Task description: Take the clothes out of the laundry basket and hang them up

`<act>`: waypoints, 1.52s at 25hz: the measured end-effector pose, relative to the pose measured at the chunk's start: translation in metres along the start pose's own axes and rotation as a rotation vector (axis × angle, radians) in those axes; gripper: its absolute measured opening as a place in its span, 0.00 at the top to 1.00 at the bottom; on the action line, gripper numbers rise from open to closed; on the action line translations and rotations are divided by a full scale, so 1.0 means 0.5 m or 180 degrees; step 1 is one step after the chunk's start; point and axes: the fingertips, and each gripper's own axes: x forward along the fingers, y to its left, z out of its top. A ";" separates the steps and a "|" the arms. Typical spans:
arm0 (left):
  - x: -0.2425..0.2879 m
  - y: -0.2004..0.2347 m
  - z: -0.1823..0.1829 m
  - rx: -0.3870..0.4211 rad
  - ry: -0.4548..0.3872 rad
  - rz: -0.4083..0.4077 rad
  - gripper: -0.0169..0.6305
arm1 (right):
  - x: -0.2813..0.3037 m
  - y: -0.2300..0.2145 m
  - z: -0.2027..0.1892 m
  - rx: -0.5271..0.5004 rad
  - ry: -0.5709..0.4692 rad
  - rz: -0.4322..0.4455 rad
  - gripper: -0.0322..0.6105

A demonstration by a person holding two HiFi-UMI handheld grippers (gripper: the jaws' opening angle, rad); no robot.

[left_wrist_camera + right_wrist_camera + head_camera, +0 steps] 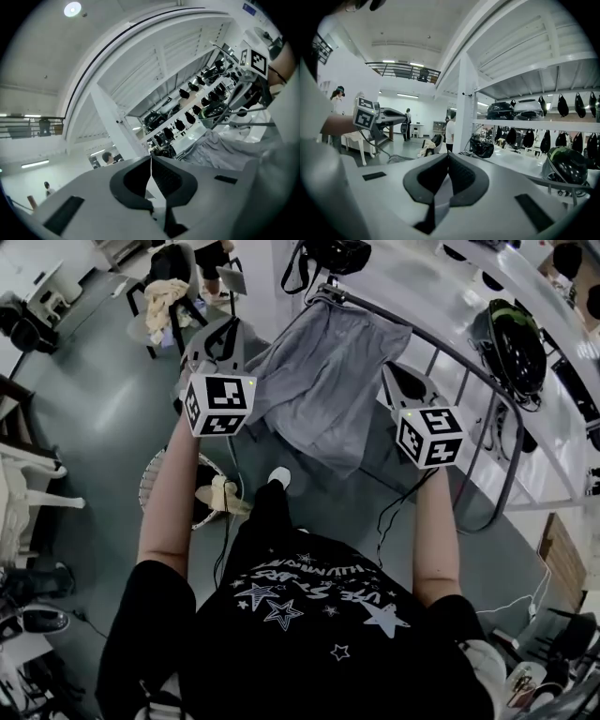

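A grey garment (323, 381) hangs draped over the curved metal rail (450, 354) of a drying rack. My left gripper (228, 334) is at the garment's left edge, my right gripper (394, 376) at its right edge. In the left gripper view the left gripper (151, 158) has its jaws together, with a pale sliver of cloth behind the tips and the grey garment (225, 150) spreading away to the right. In the right gripper view the right gripper (448, 153) is shut too, a grey strip of cloth (440, 199) caught between its jaws. The round wire laundry basket (153, 486) stands on the floor at lower left.
A beige cloth (221, 495) lies in the basket. A chair with clothes (167, 298) stands at the far left. A black bag (333, 254) hangs at the rail's far end. Shelves with helmets (516, 343) run behind the rack. Cables trail across the floor (394, 512).
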 end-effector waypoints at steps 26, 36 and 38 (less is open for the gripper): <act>-0.468 0.016 -0.416 -0.0799 0.1379 0.0526 0.93 | 0.059 0.498 -0.091 -0.0012 0.0250 0.1421 0.94; -0.850 0.008 -0.619 -0.1133 0.2015 0.0624 0.93 | -0.003 0.880 -0.226 -0.0067 0.0752 0.1965 0.94; -0.925 0.000 -0.652 -0.1200 0.2097 0.0628 0.93 | -0.029 0.935 -0.260 -0.0085 0.0841 0.1972 0.94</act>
